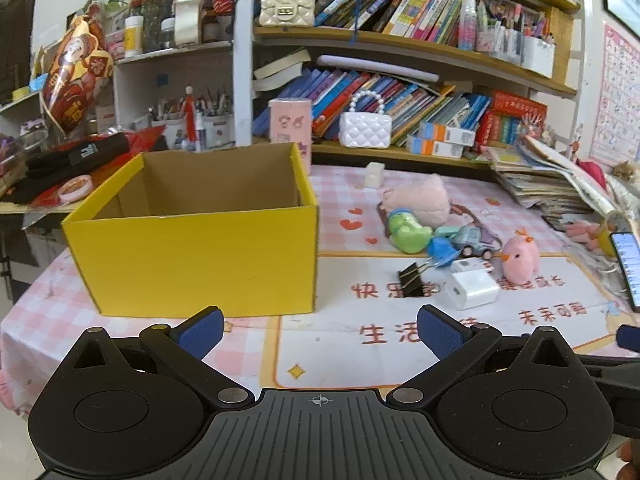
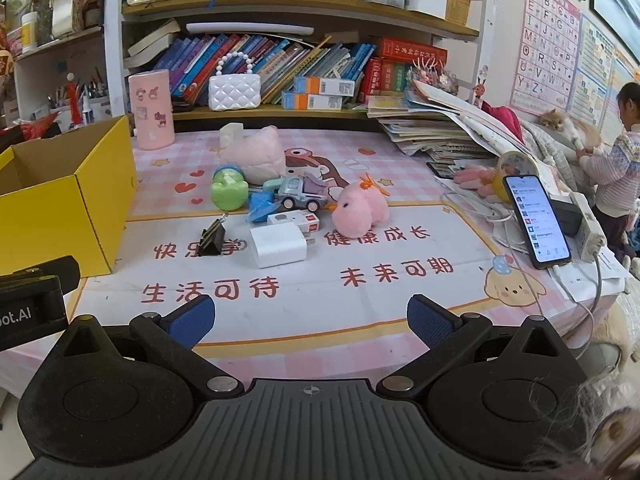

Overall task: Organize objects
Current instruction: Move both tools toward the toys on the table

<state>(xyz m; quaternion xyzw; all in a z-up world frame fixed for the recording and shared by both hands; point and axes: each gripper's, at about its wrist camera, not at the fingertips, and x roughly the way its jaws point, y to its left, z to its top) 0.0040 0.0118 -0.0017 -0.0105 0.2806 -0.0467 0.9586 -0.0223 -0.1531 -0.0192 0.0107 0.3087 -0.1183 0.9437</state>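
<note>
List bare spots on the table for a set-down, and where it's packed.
Free: the white printed mat between both open grippers and the white charger cube; also the strip between the pink chick plush and the propped phone. Crowded: the toy cluster behind the black binder clip, right of the yellow cardboard box.

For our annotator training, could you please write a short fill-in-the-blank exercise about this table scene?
1. The open cardboard box is ____ outside.
2. Both the left gripper and the right gripper hold ____.
3. The black metal binder clip lies between the box and the white ____.
4. The fluffy chick toy is ____.

Missing words: yellow; nothing; charger; pink
</note>
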